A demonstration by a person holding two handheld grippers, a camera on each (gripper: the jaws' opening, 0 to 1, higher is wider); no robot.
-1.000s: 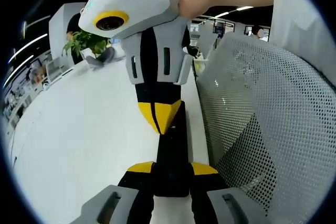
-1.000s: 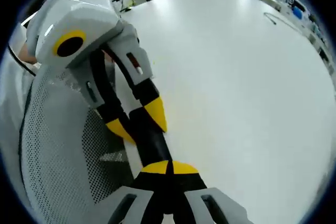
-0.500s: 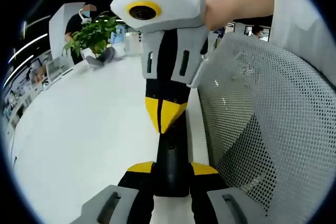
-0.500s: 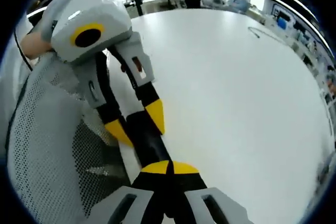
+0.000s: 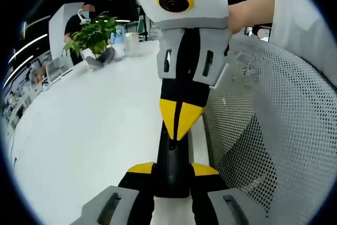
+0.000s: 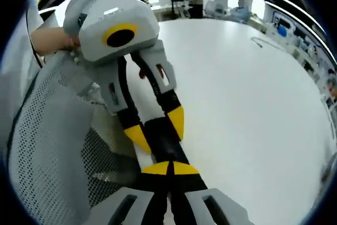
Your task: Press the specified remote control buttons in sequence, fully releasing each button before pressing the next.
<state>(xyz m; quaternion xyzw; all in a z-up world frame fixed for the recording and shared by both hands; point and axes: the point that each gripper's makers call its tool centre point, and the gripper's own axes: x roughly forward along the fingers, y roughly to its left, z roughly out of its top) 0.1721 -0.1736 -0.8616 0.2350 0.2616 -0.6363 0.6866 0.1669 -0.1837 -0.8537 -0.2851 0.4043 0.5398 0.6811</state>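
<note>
Gripping the black remote (image 5: 171, 168) at its near end, the left gripper (image 5: 172, 171) has its yellow-tipped jaws closed on either side of it, low in the left gripper view. The remote runs away from the camera along the table's edge, between the white table (image 5: 79, 140) and the grey mesh chair back (image 5: 263, 130). Just beyond, the right gripper (image 5: 180, 125) comes down from above with its jaws pressed together into one yellow point, the tip on the remote's top face.

In the right gripper view the right gripper (image 6: 169, 169) shows its two yellow pads meeting with no gap and nothing between them, resting on the remote (image 6: 164, 140). Past them the left gripper (image 6: 156, 130) straddles the remote, one yellow finger on each side. A hand (image 6: 50, 38) holds its body beside the chair back (image 6: 47, 146).

Farther off on the table (image 6: 247, 104) stands a potted plant (image 5: 90, 38), with a person (image 5: 79, 17) behind it.
</note>
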